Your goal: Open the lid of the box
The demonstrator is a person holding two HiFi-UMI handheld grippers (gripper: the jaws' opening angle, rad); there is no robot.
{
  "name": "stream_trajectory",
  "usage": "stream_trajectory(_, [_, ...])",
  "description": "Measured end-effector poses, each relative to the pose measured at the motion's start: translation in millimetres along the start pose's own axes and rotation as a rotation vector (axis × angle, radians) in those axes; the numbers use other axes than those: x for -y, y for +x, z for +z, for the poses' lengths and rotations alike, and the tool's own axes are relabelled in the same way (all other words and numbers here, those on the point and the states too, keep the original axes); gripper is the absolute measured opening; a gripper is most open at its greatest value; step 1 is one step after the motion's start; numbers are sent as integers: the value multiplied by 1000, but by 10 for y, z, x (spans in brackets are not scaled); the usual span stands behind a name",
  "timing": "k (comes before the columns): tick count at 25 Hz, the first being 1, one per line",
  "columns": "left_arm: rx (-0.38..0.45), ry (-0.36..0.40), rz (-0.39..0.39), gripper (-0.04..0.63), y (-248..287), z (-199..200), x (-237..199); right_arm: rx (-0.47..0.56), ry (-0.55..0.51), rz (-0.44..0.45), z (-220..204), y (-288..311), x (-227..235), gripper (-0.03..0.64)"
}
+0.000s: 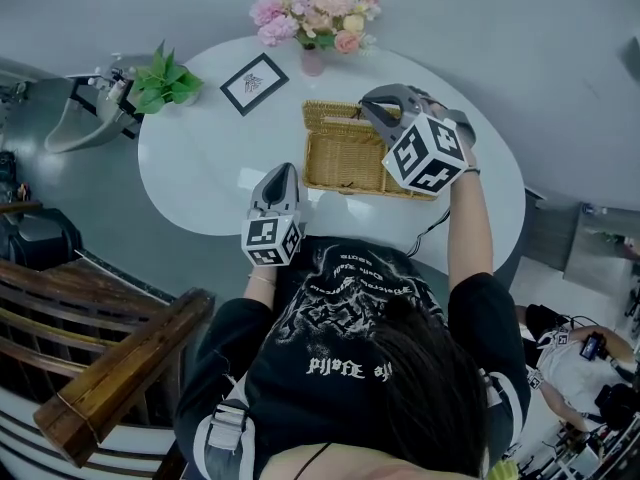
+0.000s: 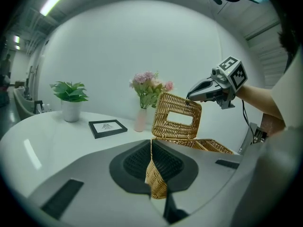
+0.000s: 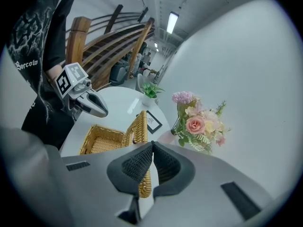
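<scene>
A tan rectangular woven wicker box [image 1: 340, 163] sits on the white oval counter [image 1: 200, 168], close to the edge nearest the person. The left gripper [image 2: 151, 148] is clamped on the box's left-hand wall, with the weave pinched between its pads. The right gripper [image 3: 150, 150] is closed on the free edge of the wicker lid [image 2: 176, 122]. The lid stands nearly upright at the box's far side, near a pink flower bouquet [image 1: 318, 10].
</scene>
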State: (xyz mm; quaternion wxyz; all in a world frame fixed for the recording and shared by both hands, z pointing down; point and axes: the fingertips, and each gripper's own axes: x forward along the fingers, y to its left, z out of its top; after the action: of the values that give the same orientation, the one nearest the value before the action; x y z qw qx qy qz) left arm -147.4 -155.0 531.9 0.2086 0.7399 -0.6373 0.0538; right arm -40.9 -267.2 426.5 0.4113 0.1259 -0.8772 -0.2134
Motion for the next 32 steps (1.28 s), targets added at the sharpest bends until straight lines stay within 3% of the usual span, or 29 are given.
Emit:
stream_trajectory(19, [-6,-13,26,25,51,51,-108,-38,33,-42,-179,314,323,32])
stream_trajectory(32, [-34,-20,43,25,145,15,-154,-60,37,5,-358,583,464,32])
